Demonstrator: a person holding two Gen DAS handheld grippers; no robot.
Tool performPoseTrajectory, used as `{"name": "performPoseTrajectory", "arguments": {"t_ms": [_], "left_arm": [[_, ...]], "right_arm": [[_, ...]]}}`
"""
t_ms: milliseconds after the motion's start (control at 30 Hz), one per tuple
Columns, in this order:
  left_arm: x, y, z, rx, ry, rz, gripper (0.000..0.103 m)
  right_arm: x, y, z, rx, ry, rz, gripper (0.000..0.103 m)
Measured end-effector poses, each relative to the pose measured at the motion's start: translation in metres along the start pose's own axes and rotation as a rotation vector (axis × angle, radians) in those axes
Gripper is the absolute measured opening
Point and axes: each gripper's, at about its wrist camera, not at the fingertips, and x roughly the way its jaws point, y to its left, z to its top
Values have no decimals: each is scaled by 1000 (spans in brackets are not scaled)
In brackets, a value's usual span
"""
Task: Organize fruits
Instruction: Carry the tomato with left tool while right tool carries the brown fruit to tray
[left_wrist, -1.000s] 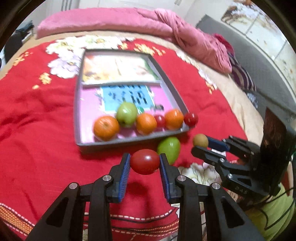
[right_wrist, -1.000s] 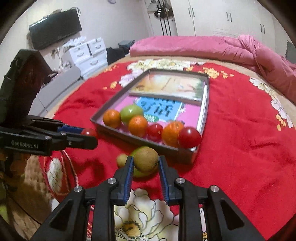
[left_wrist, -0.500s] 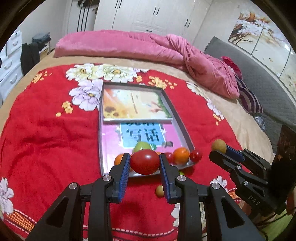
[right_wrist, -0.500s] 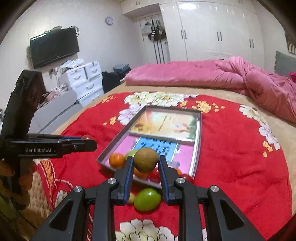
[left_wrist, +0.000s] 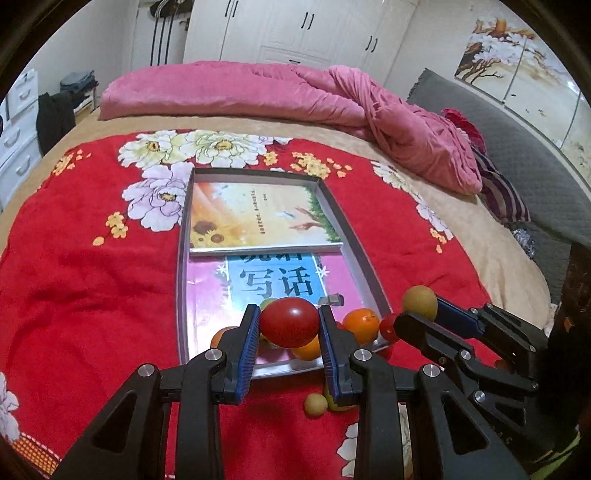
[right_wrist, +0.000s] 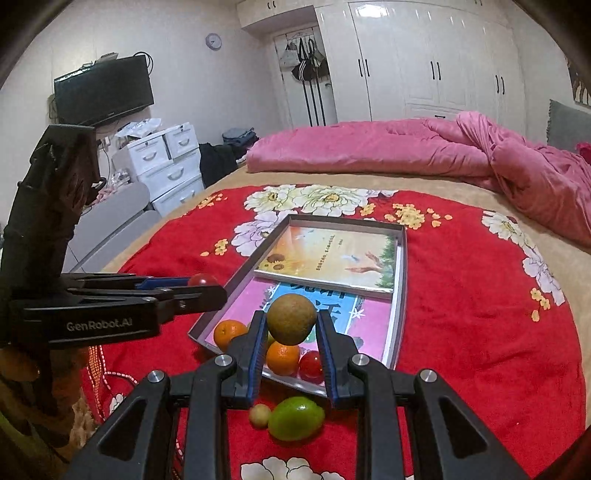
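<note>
Two fruits are in my grip at once: my left gripper (left_wrist: 289, 325) is clamped on a smooth, glossy red tomato (left_wrist: 289, 322), and my right gripper (right_wrist: 291, 326) is clamped on a dull, rough brown-green kiwi (right_wrist: 291, 318); both are held in the air above the near end of the tray (right_wrist: 400, 295). I judge this the carrying step, with the setting-down next; that calls for lowering each fruit onto a bare patch before the jaws part. Nearest me on the red blanket (right_wrist: 480, 332) lie a green lime (right_wrist: 296, 418) and a small pale fruit (right_wrist: 259, 415), touching, outside the tray; beyond them oranges (right_wrist: 282, 357) and a little red tomato crowd the tray's near edge; farther in lie two books (right_wrist: 332, 258).
</note>
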Motion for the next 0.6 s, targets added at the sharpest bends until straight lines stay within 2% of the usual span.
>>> {"name": "performPoseTrajectory", "arguments": {"t_ms": [600], "left_arm": [[29, -1, -15, 8, 72, -2, 32]], "right_arm": [[28, -7, -15, 19, 72, -19, 27]]}}
